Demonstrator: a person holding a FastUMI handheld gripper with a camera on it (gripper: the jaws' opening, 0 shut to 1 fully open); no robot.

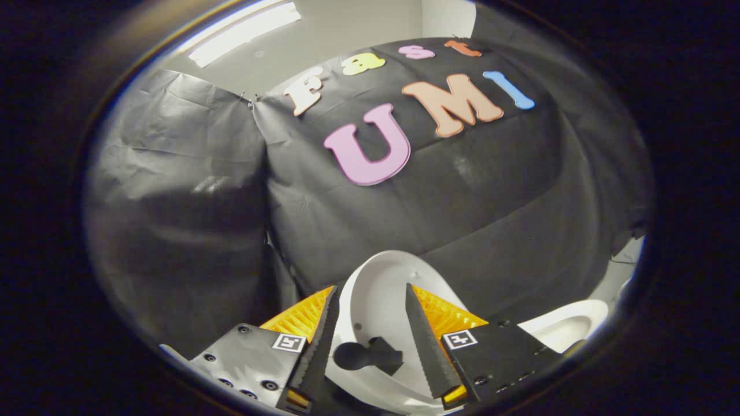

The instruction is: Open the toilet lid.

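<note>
I see the white toilet lid (378, 289) standing up between my fingers (329, 323), its round top pointing up and away. A dark knob (367, 353) sits low on it. My fingers are part open around the lid; I cannot tell if they touch it.

One toilet lid (384, 289), raised, sits between the fingers. One dark knob (364, 355) on it, down near the finger bases. One toilet bowl rim (563, 329) out to the right. One hand-held gripper (370, 306) with two fingers (425, 341) spread apart, and two square marker tags (460, 338), one per side. One ceiling light strip (243, 32) far above.
</note>
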